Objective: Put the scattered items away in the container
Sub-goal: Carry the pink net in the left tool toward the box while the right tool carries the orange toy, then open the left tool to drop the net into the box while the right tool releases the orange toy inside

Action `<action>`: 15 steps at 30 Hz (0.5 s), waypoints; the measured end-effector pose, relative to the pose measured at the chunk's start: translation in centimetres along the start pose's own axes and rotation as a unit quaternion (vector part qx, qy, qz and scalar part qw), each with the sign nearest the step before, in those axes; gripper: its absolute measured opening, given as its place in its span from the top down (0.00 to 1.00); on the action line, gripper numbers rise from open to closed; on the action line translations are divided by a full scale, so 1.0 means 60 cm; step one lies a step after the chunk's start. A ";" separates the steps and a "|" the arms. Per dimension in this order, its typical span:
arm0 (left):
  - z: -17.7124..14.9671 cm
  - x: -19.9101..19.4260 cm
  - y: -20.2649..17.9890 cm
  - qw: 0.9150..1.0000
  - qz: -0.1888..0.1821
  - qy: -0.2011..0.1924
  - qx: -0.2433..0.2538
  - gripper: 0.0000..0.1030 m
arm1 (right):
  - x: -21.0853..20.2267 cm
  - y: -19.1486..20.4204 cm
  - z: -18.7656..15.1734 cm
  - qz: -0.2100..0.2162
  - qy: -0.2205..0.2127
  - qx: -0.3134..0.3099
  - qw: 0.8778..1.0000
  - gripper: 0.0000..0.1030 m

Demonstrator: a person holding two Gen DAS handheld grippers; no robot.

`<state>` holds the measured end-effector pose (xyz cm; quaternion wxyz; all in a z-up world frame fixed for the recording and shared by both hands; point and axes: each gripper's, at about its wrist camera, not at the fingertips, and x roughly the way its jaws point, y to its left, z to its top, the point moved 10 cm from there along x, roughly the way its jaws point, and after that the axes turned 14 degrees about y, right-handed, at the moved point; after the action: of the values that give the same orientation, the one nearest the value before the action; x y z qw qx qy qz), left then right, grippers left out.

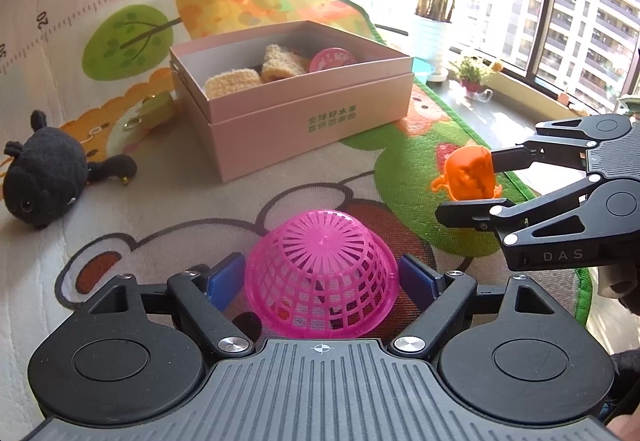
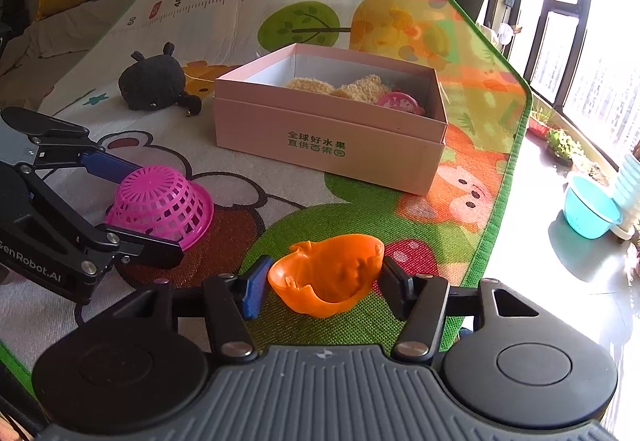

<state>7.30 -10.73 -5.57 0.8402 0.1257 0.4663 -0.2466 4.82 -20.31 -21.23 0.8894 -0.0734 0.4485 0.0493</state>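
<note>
The left gripper (image 1: 322, 277) is clamping the upturned pink basket (image 1: 322, 273); the right gripper (image 2: 322, 281) is clamping the orange mould (image 2: 326, 273). Both are being carried toward the pink box (image 1: 280, 113) at twelve o'clock; next comes releasing them over it.

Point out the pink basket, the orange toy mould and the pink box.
pink basket (image 1: 324, 265), left wrist view, upturned latticed side.
orange toy mould (image 2: 326, 275), right wrist view, hollow inside.
pink box (image 2: 320, 145), right wrist view, printed front wall.

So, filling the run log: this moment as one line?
left gripper: shut on pink plastic basket | right gripper: shut on orange plastic mould
</note>
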 end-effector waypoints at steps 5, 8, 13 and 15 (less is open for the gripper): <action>0.003 -0.019 -0.013 1.000 -0.006 -0.007 0.016 0.15 | -0.009 0.005 0.003 0.005 -0.003 -0.006 1.000 0.44; 0.006 -0.019 -0.014 1.000 -0.008 -0.004 0.015 0.15 | -0.012 0.008 0.003 0.020 0.000 -0.004 1.000 0.44; 0.018 -0.014 0.001 1.000 -0.007 0.000 0.001 0.15 | -0.017 -0.002 0.006 0.017 0.002 -0.006 1.000 0.44; 0.030 -0.021 0.004 1.000 -0.006 -0.006 0.010 0.15 | -0.022 -0.010 0.013 0.020 0.001 -0.009 1.000 0.44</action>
<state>8.17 -10.95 -3.55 0.8402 0.1293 0.4594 -0.2573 4.74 -20.79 -19.63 0.8873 -0.0727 0.4499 0.0711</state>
